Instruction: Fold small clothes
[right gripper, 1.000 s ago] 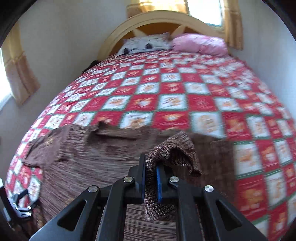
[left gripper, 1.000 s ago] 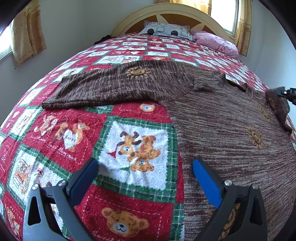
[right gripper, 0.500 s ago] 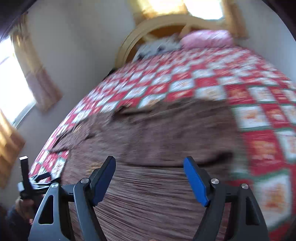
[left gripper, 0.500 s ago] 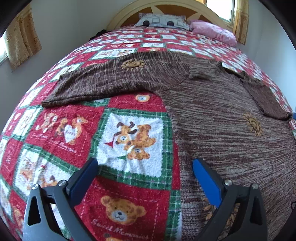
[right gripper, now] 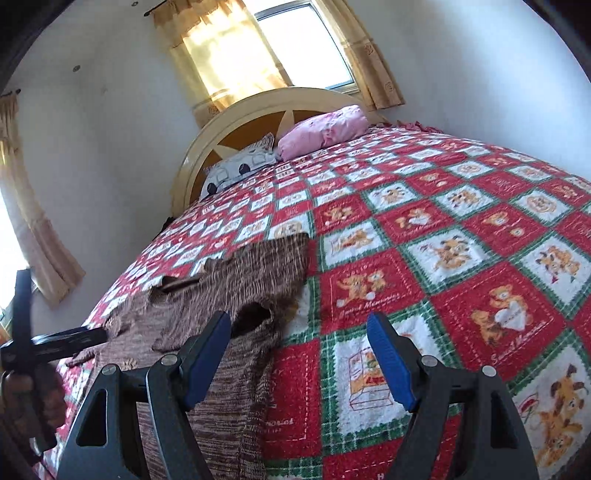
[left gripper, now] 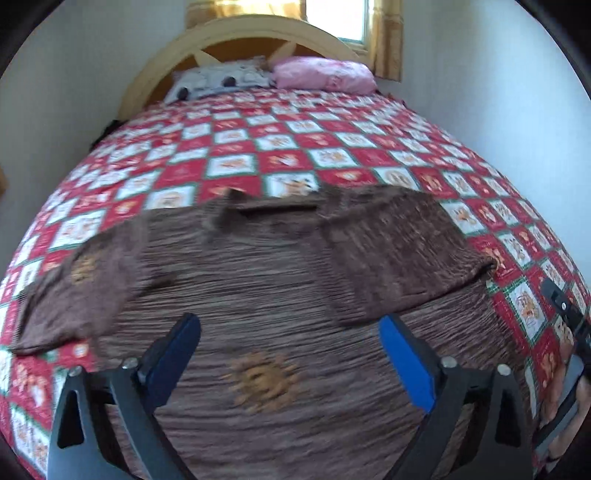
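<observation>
Your sweater (left gripper: 280,280) lies flat on the bed (left gripper: 332,147), right sleeve (left gripper: 399,254) folded over the body, left sleeve (left gripper: 74,291) spread outward. Left gripper (left gripper: 290,363) and right gripper (right gripper: 299,360) hover, fingers wide, holding nothing. Judged early: left sleeve and body folds remain.

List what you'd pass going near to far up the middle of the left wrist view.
Left gripper → brown knit sweater → red and white teddy bear quilt → grey patterned pillow → arched wooden headboard → window.
</observation>
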